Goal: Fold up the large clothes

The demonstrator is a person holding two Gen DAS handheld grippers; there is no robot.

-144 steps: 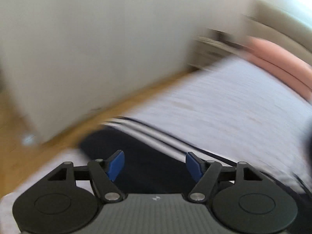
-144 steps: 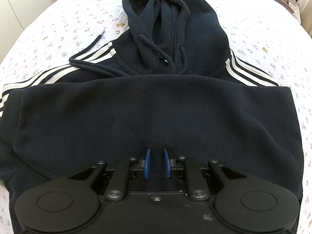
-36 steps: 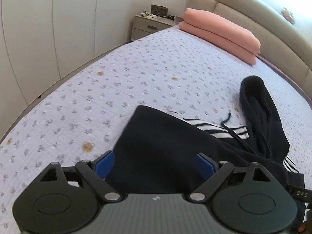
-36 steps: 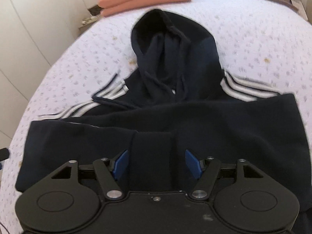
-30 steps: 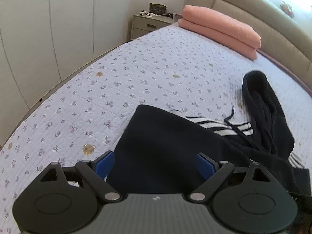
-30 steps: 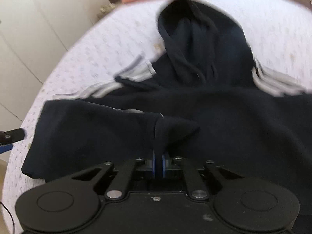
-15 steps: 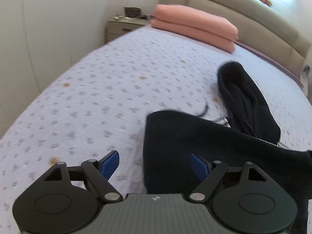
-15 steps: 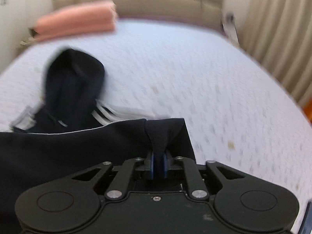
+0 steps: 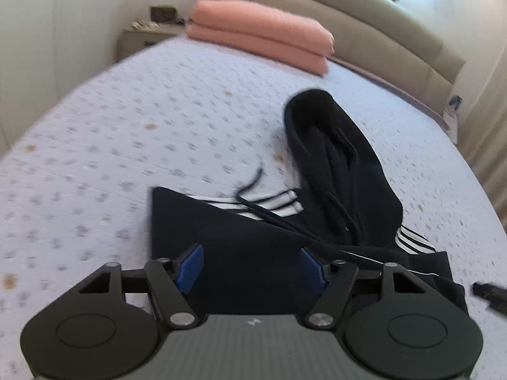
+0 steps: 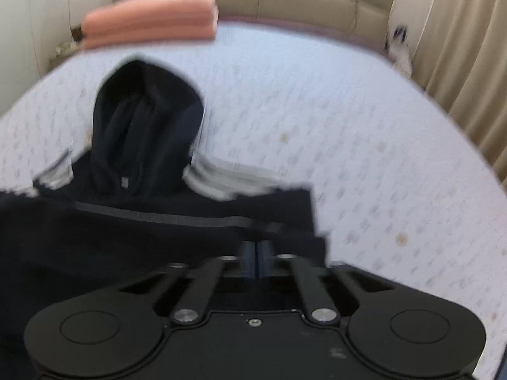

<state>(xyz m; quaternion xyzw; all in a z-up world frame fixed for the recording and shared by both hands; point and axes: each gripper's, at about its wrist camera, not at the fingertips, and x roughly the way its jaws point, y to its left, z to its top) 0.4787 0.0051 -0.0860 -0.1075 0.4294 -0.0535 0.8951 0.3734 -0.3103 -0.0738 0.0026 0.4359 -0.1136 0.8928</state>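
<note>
A dark navy hoodie point(image 9: 247, 247) with white sleeve stripes lies on the bed, its body folded and its hood point(image 9: 329, 145) stretched toward the headboard. My left gripper point(image 9: 252, 269) is open, its blue pads on either side of the folded body near its left edge. My right gripper point(image 10: 256, 258) is shut on the hoodie's fabric point(image 10: 158, 231) near its right edge. The hood point(image 10: 145, 123) also shows in the blurred right wrist view. The tip of the right gripper point(image 9: 489, 293) shows at the right of the left wrist view.
The bed has a pale floral quilt point(image 9: 142, 120). Folded pink bedding point(image 9: 263, 31) lies by the beige headboard point(image 9: 364, 28). A nightstand point(image 9: 145, 34) and white wardrobe stand to the left. Curtains point(image 10: 459, 63) hang on the right.
My right gripper went from open over the hoodie body to shut on its fabric and carried it rightward. My left gripper stayed open and shifted right along the folded edge.
</note>
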